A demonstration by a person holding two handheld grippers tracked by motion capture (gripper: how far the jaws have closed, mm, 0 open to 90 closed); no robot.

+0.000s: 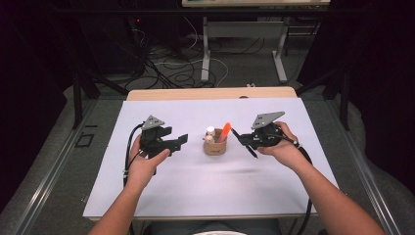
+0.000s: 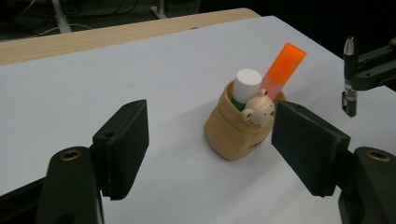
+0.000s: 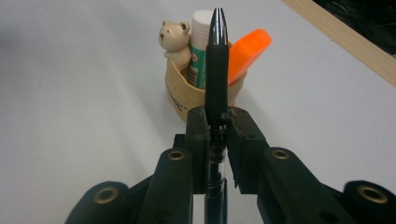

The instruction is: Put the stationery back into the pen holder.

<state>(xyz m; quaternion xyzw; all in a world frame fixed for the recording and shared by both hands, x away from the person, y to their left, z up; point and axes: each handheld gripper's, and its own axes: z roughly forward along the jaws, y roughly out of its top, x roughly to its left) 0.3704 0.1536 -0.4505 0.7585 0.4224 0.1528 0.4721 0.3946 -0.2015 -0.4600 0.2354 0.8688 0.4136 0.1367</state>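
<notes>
The right gripper [image 3: 217, 123] has its jaws clamped tight on a black pen [image 3: 216, 70], which runs straight up between the pads with its shiny tapered tip pointing away from the hand. In the high view the right gripper [image 1: 249, 142] is held clear above the white tabletop [image 1: 195, 186] by the person's right hand [image 1: 281, 147], right of the middle, and the pen [image 1: 244, 143] slants across its jaws.

The left gripper [image 2: 210, 140] stands with its jaws well apart and nothing between the pads; neither pad touches anything. In the high view the left gripper [image 1: 178, 142] is held by the left hand [image 1: 142, 164] left of the middle, above the surface, its jaws pointing toward the centre.

Between the two grippers, near the middle of the tabletop, stands a small tan holder [image 1: 214, 146] with a bear's head [image 2: 258, 110] on its rim. It holds an orange highlighter [image 2: 281, 69] leaning toward the right edge and a white-capped stick [image 2: 246, 85] with a green body, upright. In the left gripper view the holder [image 2: 229, 135] lies ahead of the open jaws, and the pen [image 2: 349, 77] hangs to its right, apart from it.
</notes>
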